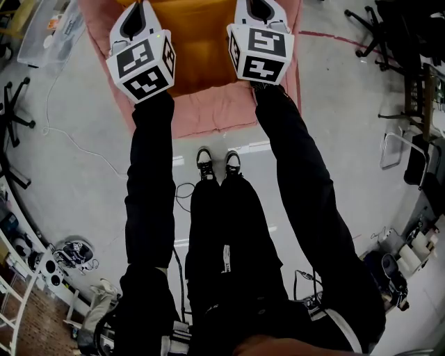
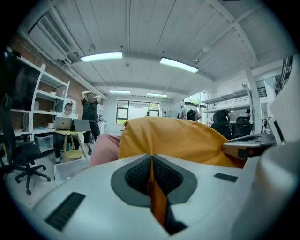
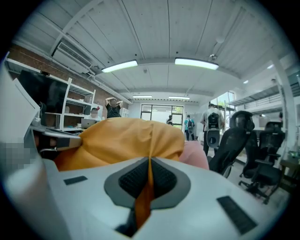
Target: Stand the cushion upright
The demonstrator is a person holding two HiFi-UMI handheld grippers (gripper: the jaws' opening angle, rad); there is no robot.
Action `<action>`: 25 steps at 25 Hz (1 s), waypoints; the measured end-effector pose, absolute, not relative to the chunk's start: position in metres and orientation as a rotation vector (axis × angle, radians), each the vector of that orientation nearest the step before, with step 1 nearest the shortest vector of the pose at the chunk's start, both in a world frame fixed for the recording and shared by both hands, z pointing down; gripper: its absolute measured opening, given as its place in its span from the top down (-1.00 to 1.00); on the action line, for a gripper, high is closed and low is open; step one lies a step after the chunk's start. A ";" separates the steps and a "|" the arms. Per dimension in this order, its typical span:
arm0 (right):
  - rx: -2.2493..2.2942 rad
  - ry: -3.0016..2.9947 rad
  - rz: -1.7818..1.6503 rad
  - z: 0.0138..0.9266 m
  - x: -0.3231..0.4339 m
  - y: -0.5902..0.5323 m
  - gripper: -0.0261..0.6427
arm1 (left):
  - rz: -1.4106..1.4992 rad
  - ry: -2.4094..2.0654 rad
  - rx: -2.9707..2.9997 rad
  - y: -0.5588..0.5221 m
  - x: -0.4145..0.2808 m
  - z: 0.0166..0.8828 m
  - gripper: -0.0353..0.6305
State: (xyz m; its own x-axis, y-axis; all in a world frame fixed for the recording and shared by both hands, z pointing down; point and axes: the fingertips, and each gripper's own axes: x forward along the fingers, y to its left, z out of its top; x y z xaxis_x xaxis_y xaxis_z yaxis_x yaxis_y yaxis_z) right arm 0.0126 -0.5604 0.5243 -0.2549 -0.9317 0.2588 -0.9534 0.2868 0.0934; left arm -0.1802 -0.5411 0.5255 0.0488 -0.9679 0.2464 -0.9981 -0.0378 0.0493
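Note:
An orange cushion (image 1: 198,42) lies on a pink cushion (image 1: 208,111) at the top of the head view. My left gripper (image 1: 136,15) is shut on the orange cushion's left edge and my right gripper (image 1: 259,7) on its right edge. In the left gripper view the orange cushion (image 2: 173,138) bulges up past the shut jaws, a fold of its fabric pinched between the dark pads (image 2: 136,176). The right gripper view shows the same: the orange cushion (image 3: 122,138) rises ahead and a strip of it is clamped between the pads (image 3: 164,178).
The pink cushion (image 2: 105,147) sits on a grey floor (image 1: 327,90) before my feet (image 1: 217,163). Office chairs (image 3: 239,140) stand to the right, shelves (image 2: 28,103) and a clear bin (image 1: 49,31) to the left. Cables (image 1: 69,132) cross the floor. People stand farther back.

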 end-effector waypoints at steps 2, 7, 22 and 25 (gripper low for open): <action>1.748 -2.302 0.071 0.519 0.011 -0.573 0.87 | 0.190 -2.050 2.131 -0.554 -0.181 0.521 0.87; 1.690 -2.278 0.128 0.554 0.010 -0.604 0.86 | 0.309 -2.028 2.121 -0.584 -0.181 0.555 0.87; 1.436 -2.119 0.478 0.693 0.038 -0.575 0.64 | 0.667 -1.801 2.008 -0.570 -0.171 0.685 0.71; 1.433 -2.122 0.475 0.689 0.042 -0.562 0.45 | 0.694 -1.763 1.991 -0.555 -0.170 0.691 0.46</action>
State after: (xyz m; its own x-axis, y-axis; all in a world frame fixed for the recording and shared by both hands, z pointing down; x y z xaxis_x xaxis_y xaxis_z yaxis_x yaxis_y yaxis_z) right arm 0.0417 -0.5618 0.6887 -0.2962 -0.7401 0.6038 -0.9268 0.3755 0.0057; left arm -0.1696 -0.5548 0.6911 0.0859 -0.7975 0.5972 -0.9906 -0.1323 -0.0342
